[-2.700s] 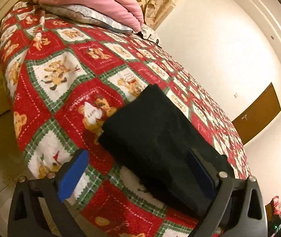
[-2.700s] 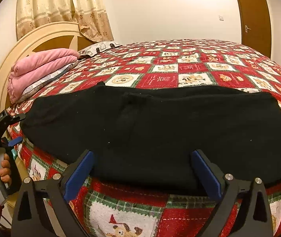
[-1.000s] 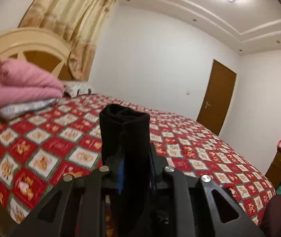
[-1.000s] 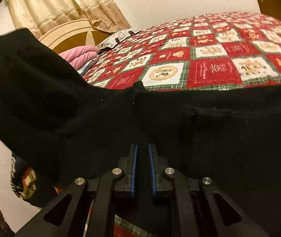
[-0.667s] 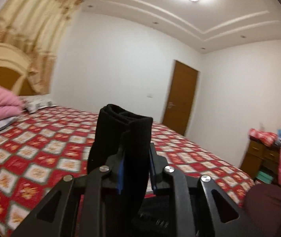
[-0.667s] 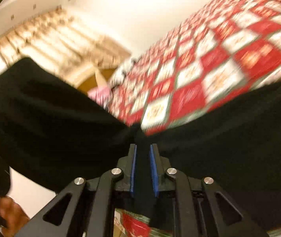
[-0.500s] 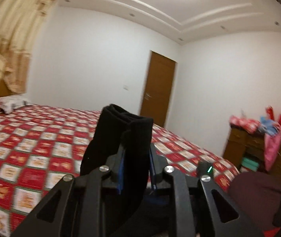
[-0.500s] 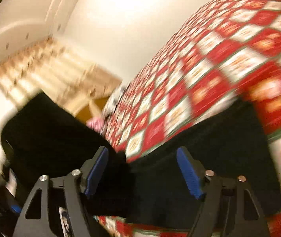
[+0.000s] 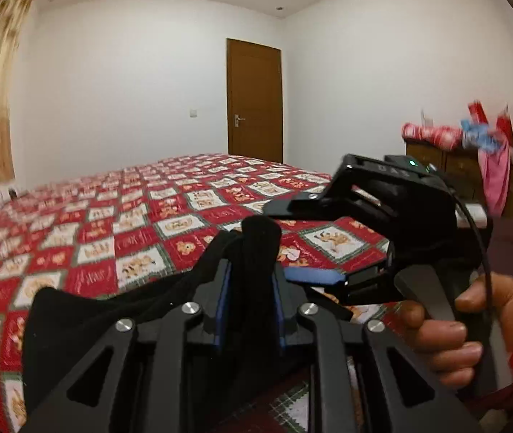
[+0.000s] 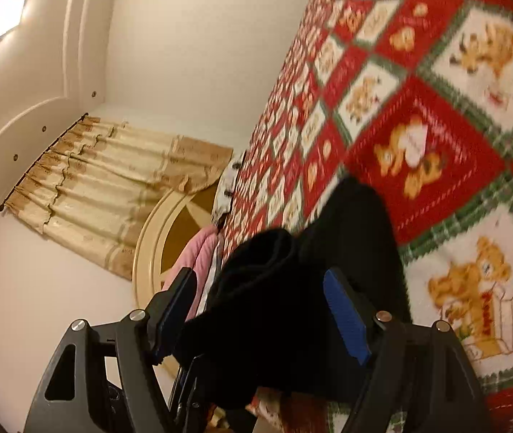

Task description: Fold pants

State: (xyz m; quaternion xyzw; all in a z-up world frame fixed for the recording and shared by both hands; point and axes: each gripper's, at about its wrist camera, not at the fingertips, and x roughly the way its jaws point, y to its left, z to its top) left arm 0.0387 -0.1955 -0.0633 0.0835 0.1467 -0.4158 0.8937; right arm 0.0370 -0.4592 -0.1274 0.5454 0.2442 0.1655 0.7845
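While the left tongs (image 9: 248, 297) clench a bunched end of the black pants (image 9: 119, 310) above the bed (image 9: 148, 216), the released right tongs (image 10: 260, 319) straddle the same cloth, close alongside.

Faint letters "DAS" on top of right tongs (image 9: 314, 276); quilt (image 10: 419, 115) lettering unreadable.

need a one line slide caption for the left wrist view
Left gripper clamps a bunched end of the black pants above the red teddy-bear quilt, with the open right gripper close alongside.
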